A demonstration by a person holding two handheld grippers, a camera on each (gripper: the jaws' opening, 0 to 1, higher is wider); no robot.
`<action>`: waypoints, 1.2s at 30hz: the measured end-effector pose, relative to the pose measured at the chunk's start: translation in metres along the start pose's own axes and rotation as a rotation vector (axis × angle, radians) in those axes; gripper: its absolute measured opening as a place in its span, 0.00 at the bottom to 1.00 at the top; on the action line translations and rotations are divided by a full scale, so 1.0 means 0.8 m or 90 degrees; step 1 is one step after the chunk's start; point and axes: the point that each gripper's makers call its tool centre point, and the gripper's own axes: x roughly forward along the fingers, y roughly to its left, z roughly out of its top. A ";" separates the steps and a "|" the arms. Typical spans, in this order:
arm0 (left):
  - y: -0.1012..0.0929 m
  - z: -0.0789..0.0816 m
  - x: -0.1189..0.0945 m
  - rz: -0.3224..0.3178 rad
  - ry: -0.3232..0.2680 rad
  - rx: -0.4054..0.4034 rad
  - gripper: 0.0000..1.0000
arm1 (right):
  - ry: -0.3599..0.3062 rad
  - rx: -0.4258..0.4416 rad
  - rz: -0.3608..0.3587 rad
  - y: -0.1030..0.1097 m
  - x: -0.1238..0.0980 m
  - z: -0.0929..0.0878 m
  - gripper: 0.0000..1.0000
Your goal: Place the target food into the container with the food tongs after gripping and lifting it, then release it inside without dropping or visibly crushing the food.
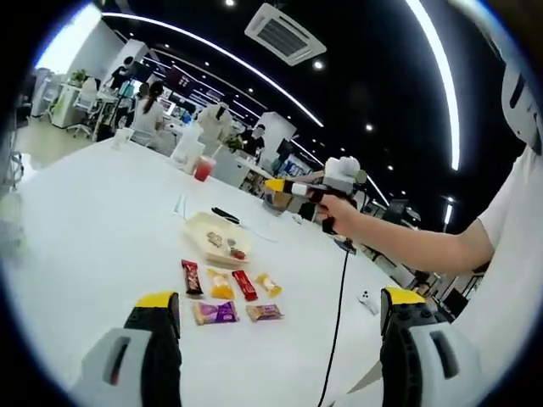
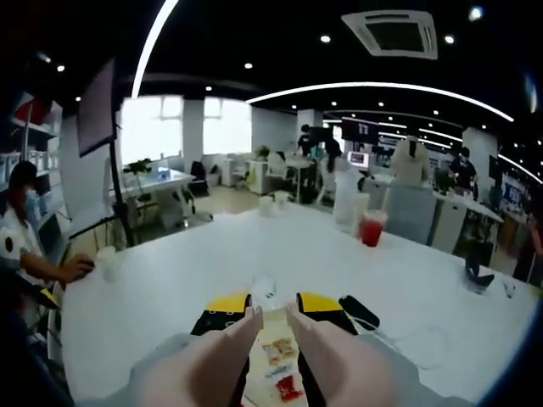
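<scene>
Hovering spread, left tool (image 1: pixel 280 318) faces snack packets (image 1: pixel 229 292); right tool (image 2: pixel 273 309), spread, overlooks container (image 2: pixel 273 356).

Red drink cup (image 2: pixel 371 229) on white table (image 2: pixel 170 297); black cable (image 1: pixel 338 322).

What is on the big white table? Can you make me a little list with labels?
table: white table
container: pale tray with a few snacks inside
snacks: six wrapped ones in front of the tray, including a red bar and a purple packet
drink: red drink in a cup
left gripper: open, held above the table
right gripper: open, above the tray, holding nothing
tongs: cannot tell
</scene>
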 end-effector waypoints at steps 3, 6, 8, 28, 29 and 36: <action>0.003 -0.001 -0.004 0.007 -0.003 -0.003 0.99 | 0.002 0.007 -0.005 -0.003 0.006 -0.002 0.21; 0.007 -0.001 -0.007 0.014 -0.008 -0.010 0.99 | 0.004 0.011 -0.008 -0.002 0.005 -0.005 0.22; 0.007 -0.002 -0.007 0.016 -0.008 -0.011 0.99 | 0.006 0.014 -0.009 -0.002 0.002 -0.009 0.22; -0.004 -0.011 0.004 -0.010 0.014 -0.011 0.99 | 0.010 0.053 -0.005 0.009 -0.048 -0.051 0.22; -0.005 -0.010 0.005 -0.012 0.015 -0.010 0.99 | 0.010 0.055 -0.007 0.007 -0.054 -0.052 0.22; -0.007 -0.011 0.016 -0.030 0.026 -0.008 0.99 | 0.014 0.061 -0.001 0.020 -0.072 -0.060 0.21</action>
